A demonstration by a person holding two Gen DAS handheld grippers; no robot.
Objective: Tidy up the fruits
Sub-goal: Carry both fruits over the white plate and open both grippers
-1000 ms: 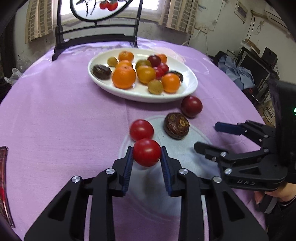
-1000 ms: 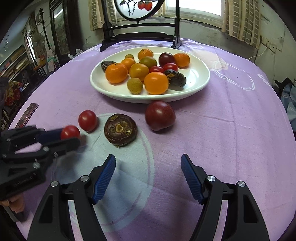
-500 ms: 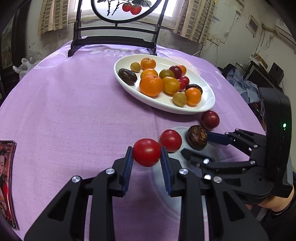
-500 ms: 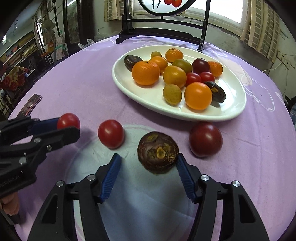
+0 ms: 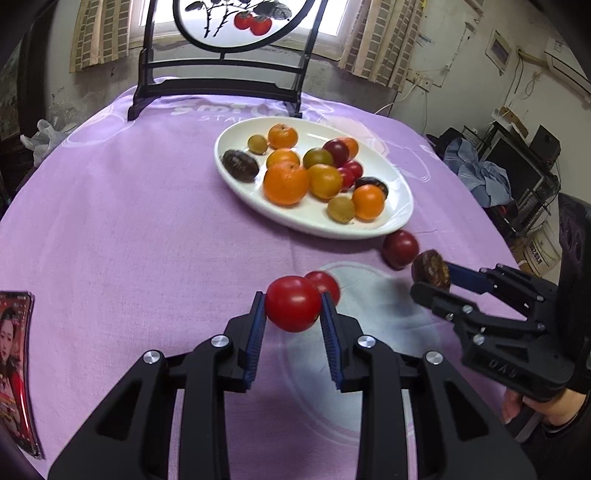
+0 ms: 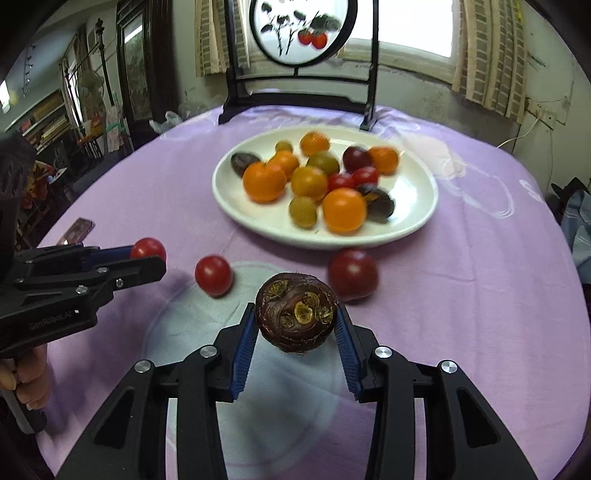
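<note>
Landmark: white plate (image 6: pixel 417 221) on the purple tablecloth (image 5: pixel 129 229).

Nearest the cameras, both grippers are loaded and off the cloth, short of the plate's near rim. Left gripper (image 5: pixel 292 304) is clenched on a red tomato (image 5: pixel 293 303), pads pressing both sides, jaws nearly closed. Right gripper (image 6: pixel 296 320) is grasping a dark brown wrinkled fruit (image 6: pixel 296 312); its jaws have just been closing and now press on that fruit, wider apart than the left pair because the fruit is bigger. In the left view the same fruit (image 5: pixel 431 268) sits at the tip of the right gripper (image 5: pixel 434 278), just short of the plate's near-right rim. The person's fingers show at each handle.

A bit farther, loose on the cloth: a second red tomato (image 6: pixel 213 275) in front of the plate's near-left rim, and a dark red plum-like fruit (image 6: pixel 352 273) just beside the near rim, possibly touching it, can't tell.

Farther, on the plate: a pile of oranges (image 6: pixel 264 181), small greenish-yellow fruits, small red ones, a dark red one and two dark brown ones. Right view is motion-blurred there, so exact count is unclear.

Progress judgement: mostly done. Most fruit is already plated; two pieces are in hand and not yet delivered, two remain on the cloth. Left: carry both to the plate, release, then fetch the last two.

Beyond the plate: a black stand with a round painted panel (image 5: pixel 236 33), not part of the task.
</note>
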